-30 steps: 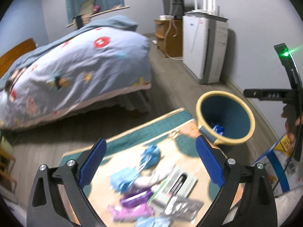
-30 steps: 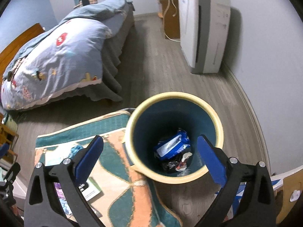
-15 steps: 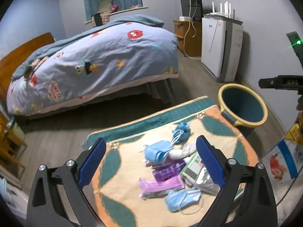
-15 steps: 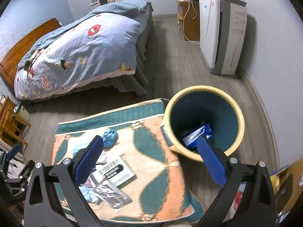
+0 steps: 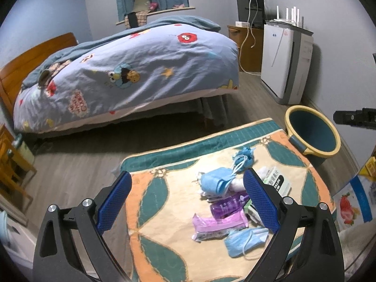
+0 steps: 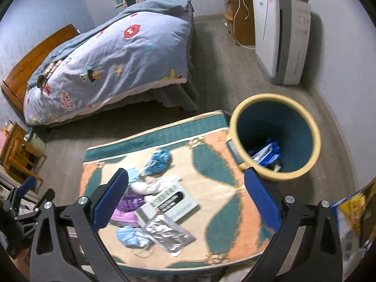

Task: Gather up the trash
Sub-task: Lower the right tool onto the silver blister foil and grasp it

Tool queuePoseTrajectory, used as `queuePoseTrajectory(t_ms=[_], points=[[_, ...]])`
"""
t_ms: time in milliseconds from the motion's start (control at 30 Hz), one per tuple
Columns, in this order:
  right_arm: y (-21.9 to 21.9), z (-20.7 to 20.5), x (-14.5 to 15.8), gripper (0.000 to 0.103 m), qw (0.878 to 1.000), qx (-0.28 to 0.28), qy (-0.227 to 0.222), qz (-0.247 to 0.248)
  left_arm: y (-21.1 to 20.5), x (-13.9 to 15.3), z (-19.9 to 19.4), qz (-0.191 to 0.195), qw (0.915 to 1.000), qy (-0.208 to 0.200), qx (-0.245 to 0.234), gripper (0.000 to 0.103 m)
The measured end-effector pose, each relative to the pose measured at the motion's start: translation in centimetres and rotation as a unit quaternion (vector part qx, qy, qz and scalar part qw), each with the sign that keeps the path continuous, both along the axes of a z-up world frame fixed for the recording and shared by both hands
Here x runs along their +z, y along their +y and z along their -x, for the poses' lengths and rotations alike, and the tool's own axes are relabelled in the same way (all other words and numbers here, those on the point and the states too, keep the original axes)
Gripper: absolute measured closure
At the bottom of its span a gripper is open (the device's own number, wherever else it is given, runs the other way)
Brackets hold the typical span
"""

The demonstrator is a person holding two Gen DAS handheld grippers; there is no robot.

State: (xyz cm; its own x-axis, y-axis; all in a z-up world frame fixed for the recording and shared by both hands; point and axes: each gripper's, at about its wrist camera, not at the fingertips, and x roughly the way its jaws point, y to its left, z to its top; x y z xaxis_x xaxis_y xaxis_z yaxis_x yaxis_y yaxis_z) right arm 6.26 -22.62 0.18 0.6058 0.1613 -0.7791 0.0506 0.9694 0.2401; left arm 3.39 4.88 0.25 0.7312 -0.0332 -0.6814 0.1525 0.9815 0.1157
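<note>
A bed (image 5: 131, 70) and a white appliance (image 5: 285, 63) are seen beyond the rug (image 5: 159, 197). Trash is scattered on the rug: blue masks (image 5: 217, 182), purple wrappers (image 5: 221, 221), a silver packet (image 6: 168, 233). The bin (image 6: 275, 138), beside the rug's corner, holds a blue wrapper (image 6: 268, 152). The left claw (image 5: 185, 202) and right claw (image 6: 185, 198) are held wide apart above the rug, empty.

- duvet (image 5: 131, 70) has a pink patch reading "ME WANT COOKIE", upside-down-ish in the left wrist view
- white box (image 5: 277, 182) on the rug has a black label with print, too small to read
- same box (image 6: 175, 202) in the right view is blurred too
</note>
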Motion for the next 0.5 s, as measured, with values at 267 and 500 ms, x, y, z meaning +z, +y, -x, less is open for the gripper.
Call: queuePoseTrajectory(t_ms=[267,500], points=[[2.9,-0.7,-3.1,0.006,0.999,0.023,0.030,0.026,1.2,-1.5,-1.0,-0.013,0.9998,0.015,0.007,0.008],[3.4,-1.3,-6.8,0.006,0.997,0.017,0.076,0.012,1.7,-3.3,-2.7,-0.010,0.9989,0.040,0.022,0.008]])
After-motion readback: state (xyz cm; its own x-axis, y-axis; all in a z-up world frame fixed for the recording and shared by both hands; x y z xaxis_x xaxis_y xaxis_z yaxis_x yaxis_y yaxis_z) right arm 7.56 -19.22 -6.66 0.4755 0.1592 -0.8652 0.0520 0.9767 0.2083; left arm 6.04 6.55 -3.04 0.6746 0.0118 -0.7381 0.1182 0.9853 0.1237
